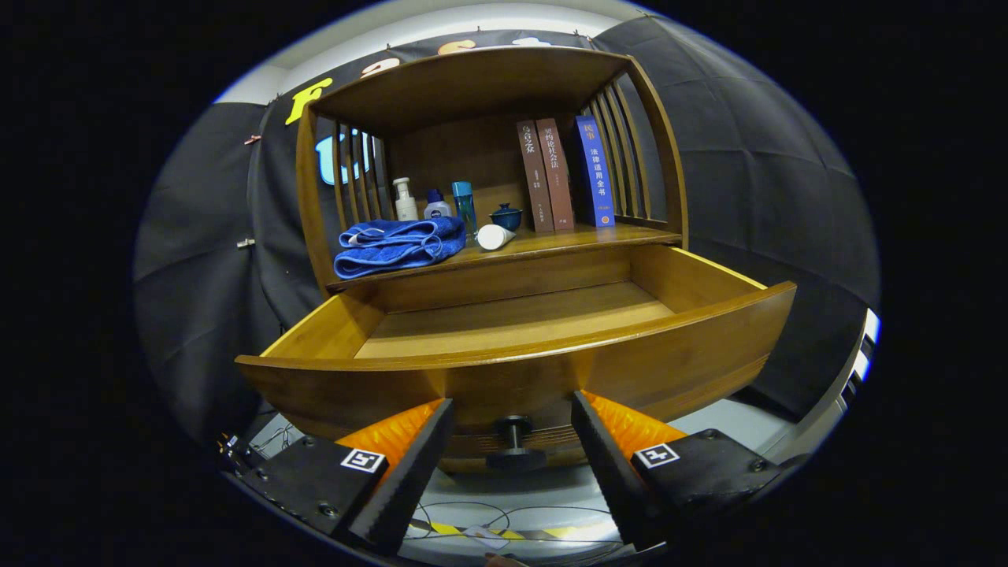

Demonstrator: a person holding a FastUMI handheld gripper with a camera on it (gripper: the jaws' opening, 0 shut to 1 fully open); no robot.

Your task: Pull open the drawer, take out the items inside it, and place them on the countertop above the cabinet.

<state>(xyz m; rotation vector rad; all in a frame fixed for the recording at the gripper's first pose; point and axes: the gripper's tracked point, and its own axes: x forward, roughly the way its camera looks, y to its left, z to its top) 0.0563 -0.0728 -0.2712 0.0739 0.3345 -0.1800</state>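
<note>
The wooden drawer [693,346] stands pulled far out of the cabinet, and the part of its floor that I see is bare. Its dark round knob [513,442] sits on the front panel, between my fingertips and apart from both. My gripper [512,429] is open, level with the knob. On the countertop [598,234] above the drawer lie a folded blue towel [398,244] and a white tube [494,236] on its side. Behind them stand a white pump bottle [405,199], a small blue-capped bottle [437,206], a teal bottle [464,203] and a dark blue lidded cup [505,216].
Two brown books [545,175] and a blue book [594,170] lean at the right of the countertop under the shelf roof [472,79]. Slatted wooden sides close the shelf left and right. Cables and striped tape [472,531] lie on the pale floor below the drawer.
</note>
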